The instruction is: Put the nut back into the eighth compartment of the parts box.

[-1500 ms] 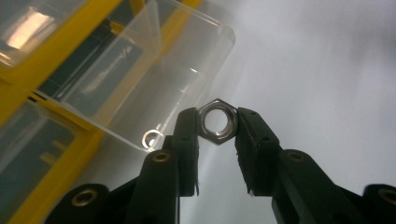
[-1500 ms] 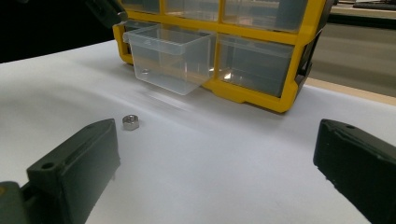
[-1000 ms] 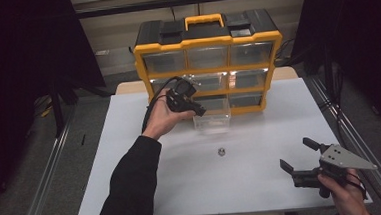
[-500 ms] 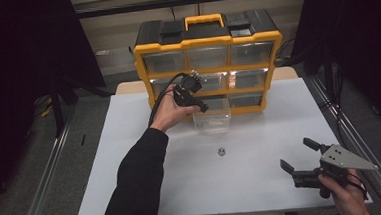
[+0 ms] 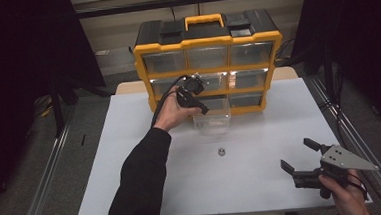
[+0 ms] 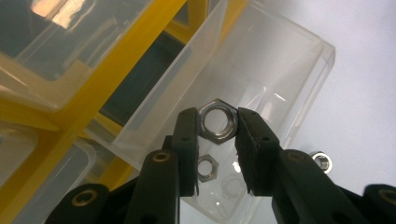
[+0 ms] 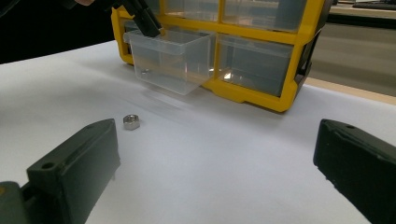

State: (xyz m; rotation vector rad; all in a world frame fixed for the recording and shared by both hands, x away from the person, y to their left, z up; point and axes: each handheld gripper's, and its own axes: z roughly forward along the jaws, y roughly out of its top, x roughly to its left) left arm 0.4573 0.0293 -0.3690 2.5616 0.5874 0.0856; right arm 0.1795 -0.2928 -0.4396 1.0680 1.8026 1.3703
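One hex nut point(image 6: 217, 122) was clamped between the pads of the left gripper point(image 6: 217, 126), held across two opposite flats and poised above the open clear drawer point(image 6: 261, 79) pulled out from the bottom row of the yellow organiser point(image 5: 207, 41). A second nut point(image 6: 206, 168) lay inside that drawer, and a third nut point(image 5: 221, 150) sat loose on the white table point(image 5: 260, 133), well apart from the drawer front.

Judged from its look, the held nut was small, rigid steel: light, hard, not fragile, but smooth and apt to slip or twist if pinched on its corners. The flats were the sound place to grip, as was done. Its finish was bright silver, six-sided, with an open threaded bore facing the camera.

The right gripper point(image 5: 303, 159) rested low near the table's near right edge, jaws spread wide with nothing between them.
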